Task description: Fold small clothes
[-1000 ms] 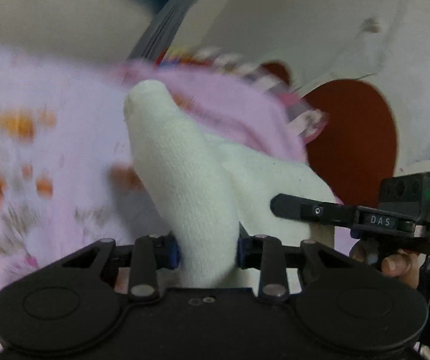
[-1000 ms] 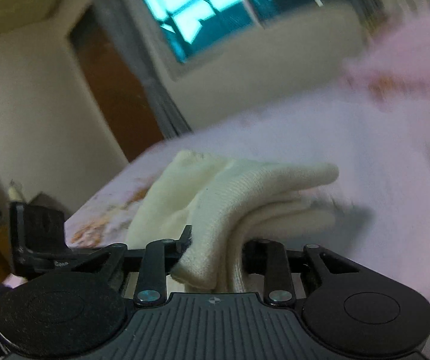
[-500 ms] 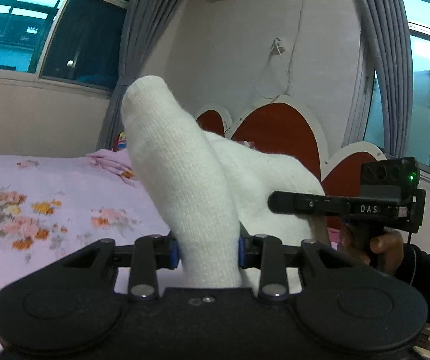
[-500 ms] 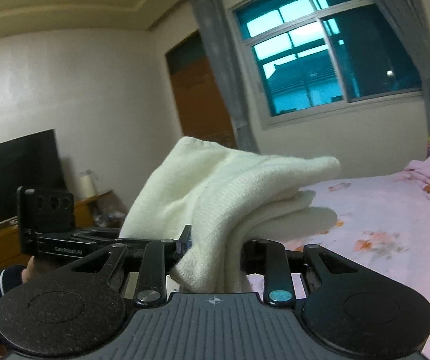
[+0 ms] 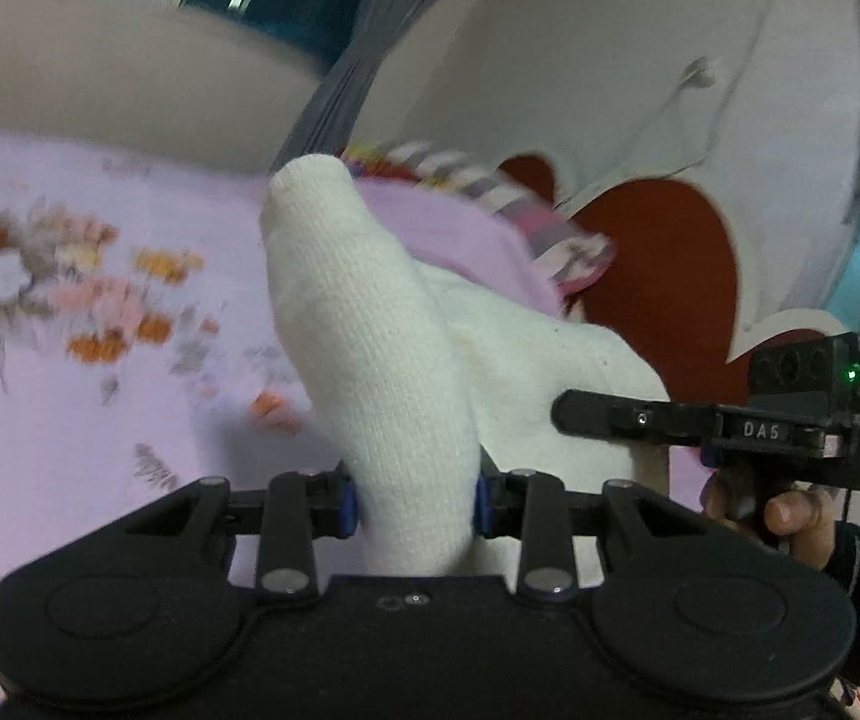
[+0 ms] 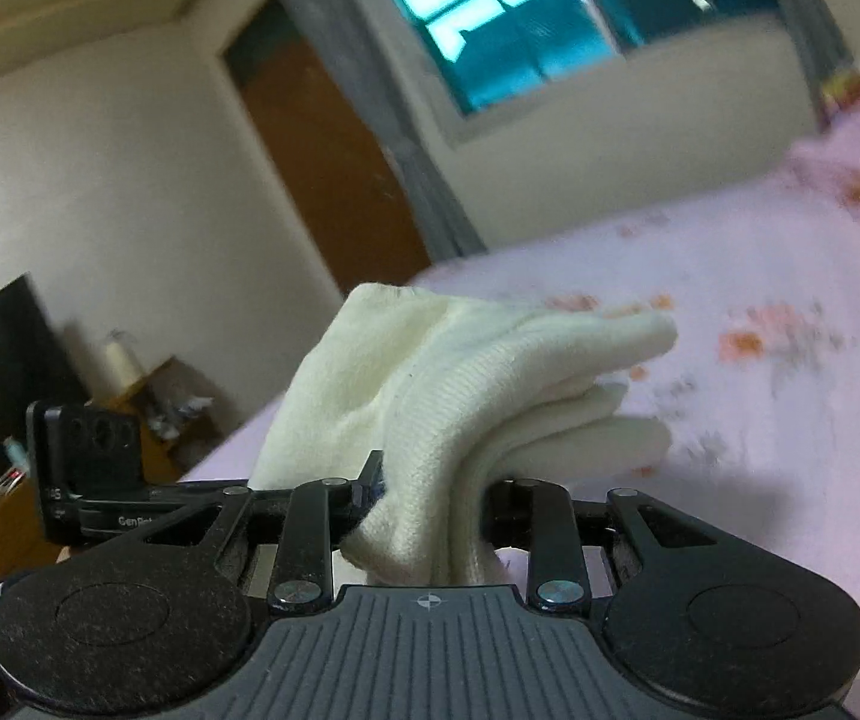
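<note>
Two grippers, one cream sock, above the bed

Both tongs are clamped on the same cream knit sock (image 5: 381,360): left gripper (image 5: 414,501) pinches one end, right gripper (image 6: 430,516) the bunched other end. Sock hangs between them, off the floral bedsheet (image 5: 69,420). Layers in the bunch: cannot tell.

Judgement: lower both ends level and keep the cloth taut, so the fold lands flat; release only once it rests on the sheet.

Count: one sock, two grippers, one pink pillow (image 5: 460,240).

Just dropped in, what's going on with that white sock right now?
A person is holding one white sock up between two handheld grippers. The left gripper is clamped on one end and the right gripper on the bunched other end. It hangs above the floral pink bedsheet, not yet laid down or folded flat.
</note>
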`<state>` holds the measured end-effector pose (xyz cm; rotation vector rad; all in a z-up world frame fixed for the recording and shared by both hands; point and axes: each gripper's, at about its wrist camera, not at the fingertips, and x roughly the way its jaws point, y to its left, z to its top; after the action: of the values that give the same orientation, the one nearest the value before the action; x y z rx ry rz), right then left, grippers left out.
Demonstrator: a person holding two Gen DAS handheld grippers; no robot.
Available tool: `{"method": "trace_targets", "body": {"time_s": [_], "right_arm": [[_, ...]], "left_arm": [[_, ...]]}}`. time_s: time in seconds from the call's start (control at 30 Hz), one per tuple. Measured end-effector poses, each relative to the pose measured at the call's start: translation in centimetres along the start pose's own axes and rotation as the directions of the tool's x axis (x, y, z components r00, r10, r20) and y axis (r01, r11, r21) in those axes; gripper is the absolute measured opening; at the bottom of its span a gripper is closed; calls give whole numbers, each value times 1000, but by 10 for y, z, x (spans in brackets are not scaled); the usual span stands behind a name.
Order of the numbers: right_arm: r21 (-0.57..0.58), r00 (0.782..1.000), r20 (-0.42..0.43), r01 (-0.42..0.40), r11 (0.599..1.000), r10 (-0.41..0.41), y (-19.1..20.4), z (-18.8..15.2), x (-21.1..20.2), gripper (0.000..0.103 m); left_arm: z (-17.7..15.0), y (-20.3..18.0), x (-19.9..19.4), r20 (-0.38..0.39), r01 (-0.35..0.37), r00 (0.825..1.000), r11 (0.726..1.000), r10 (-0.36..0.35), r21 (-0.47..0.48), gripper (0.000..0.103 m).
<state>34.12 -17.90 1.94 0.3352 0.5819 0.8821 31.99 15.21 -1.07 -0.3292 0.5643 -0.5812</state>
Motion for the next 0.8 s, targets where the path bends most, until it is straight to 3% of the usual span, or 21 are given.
{"method": "trace_targets", "body": {"time_s": [0.1, 0.23, 0.3, 0.33, 0.43, 0.5, 0.57, 0.63, 0.7, 0.8], "right_arm": [[52, 999, -24, 39, 998, -38, -40, 10, 38, 29], [226, 994, -92, 74, 971, -55, -106, 14, 90, 29], [284, 973, -219, 140, 949, -78, -135, 1, 116, 32], [309, 959, -269, 175, 935, -91, -149, -6, 121, 43], [367, 976, -217, 97, 925, -16, -170, -18, 89, 58], [395, 978, -198, 23, 918, 60, -176, -31, 58, 60], [426, 975, -193, -17, 904, 109, -177, -52, 33, 60], [439, 976, -168, -50, 897, 136, -173, -64, 18, 60], [432, 980, -171, -23, 902, 107, -168, -66, 19, 60], [467, 968, -214, -14, 884, 128, -158, -62, 29, 59]], "left_arm": [[7, 40, 40, -39, -13, 999, 1000, 12, -7, 33], [-3, 91, 79, -112, -44, 993, 992, 30, -119, 38], [-21, 121, 96, -204, -92, 978, 970, 45, -225, 41], [-31, 129, 91, -168, -48, 986, 964, 3, -261, 41], [-58, 134, 59, -119, 79, 984, 930, -129, -358, 41], [-80, 130, 41, -106, 153, 972, 905, -211, -397, 42], [-95, 126, 29, -83, 192, 965, 887, -249, -420, 42], [-101, 128, 27, -55, 194, 967, 862, -248, -469, 42], [-101, 131, 33, -52, 198, 964, 838, -260, -509, 39], [-97, 121, 46, -110, 181, 957, 845, -270, -503, 35]]}}
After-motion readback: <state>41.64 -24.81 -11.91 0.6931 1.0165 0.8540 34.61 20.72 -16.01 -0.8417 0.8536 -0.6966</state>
